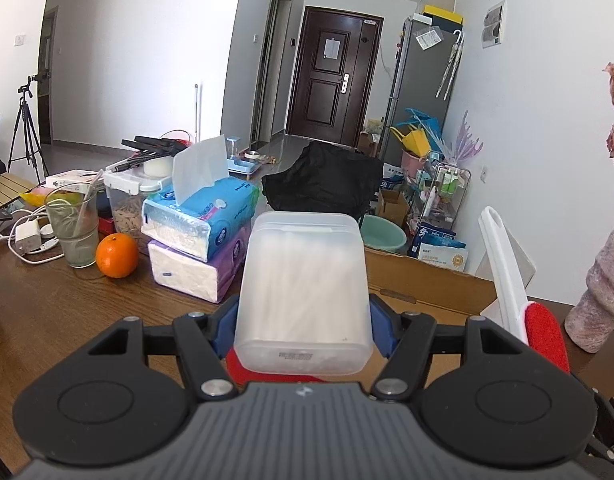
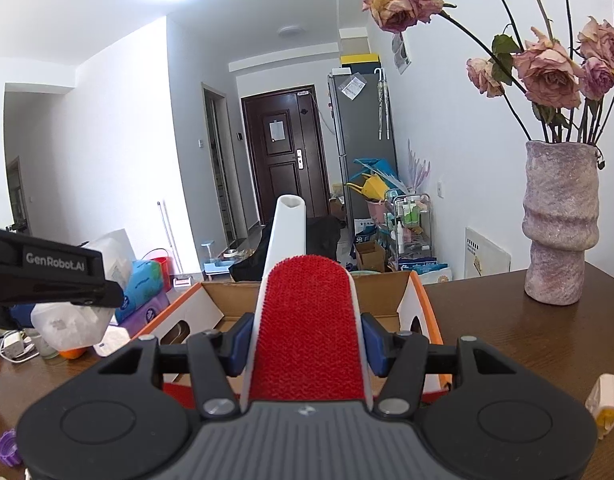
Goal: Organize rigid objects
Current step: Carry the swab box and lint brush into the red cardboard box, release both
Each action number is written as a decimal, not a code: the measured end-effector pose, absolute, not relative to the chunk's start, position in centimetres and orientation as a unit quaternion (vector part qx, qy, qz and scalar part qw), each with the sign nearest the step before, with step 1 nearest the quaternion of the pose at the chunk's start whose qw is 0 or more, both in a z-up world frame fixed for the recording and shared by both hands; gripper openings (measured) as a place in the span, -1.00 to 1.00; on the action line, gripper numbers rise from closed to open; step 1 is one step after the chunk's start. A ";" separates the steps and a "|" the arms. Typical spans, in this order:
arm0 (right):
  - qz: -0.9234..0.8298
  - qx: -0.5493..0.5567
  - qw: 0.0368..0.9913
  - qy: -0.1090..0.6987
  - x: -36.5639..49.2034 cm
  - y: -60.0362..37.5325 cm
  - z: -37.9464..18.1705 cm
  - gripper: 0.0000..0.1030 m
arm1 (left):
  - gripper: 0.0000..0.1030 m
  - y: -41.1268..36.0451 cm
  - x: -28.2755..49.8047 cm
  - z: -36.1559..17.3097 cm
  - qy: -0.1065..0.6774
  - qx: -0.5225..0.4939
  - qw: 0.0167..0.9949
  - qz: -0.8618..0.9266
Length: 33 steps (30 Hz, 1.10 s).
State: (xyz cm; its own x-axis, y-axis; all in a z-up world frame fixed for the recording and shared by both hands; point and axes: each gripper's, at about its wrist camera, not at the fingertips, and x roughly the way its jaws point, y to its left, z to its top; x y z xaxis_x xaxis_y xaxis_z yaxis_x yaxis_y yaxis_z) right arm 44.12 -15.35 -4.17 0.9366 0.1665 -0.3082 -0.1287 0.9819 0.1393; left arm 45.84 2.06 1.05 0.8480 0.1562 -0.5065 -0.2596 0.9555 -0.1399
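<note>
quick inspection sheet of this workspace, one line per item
surface: brown wooden table.
job's things: clear plastic box of white sticks; red-faced lint brush; open cardboard box ahead.
clutter: orange, tissue packs, glass cup, vase of dried roses.
grippers: left gripper clamps the plastic box; right gripper clamps the lint brush.
cables: white charger and cord at the table's left.
surroundings: dark door, grey fridge, tripod.
</note>
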 end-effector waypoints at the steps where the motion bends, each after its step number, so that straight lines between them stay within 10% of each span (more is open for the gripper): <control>1: 0.075 0.058 0.982 0.161 44.6 -15.3 -4.2 0.06 | 0.27 2.0 46.3 0.9 0.255 -0.100 0.956 0.109; 33: 0.040 0.027 0.978 0.202 53.7 -14.7 -7.2 0.06 | 0.27 -0.6 57.1 -5.2 0.319 -0.043 0.941 0.103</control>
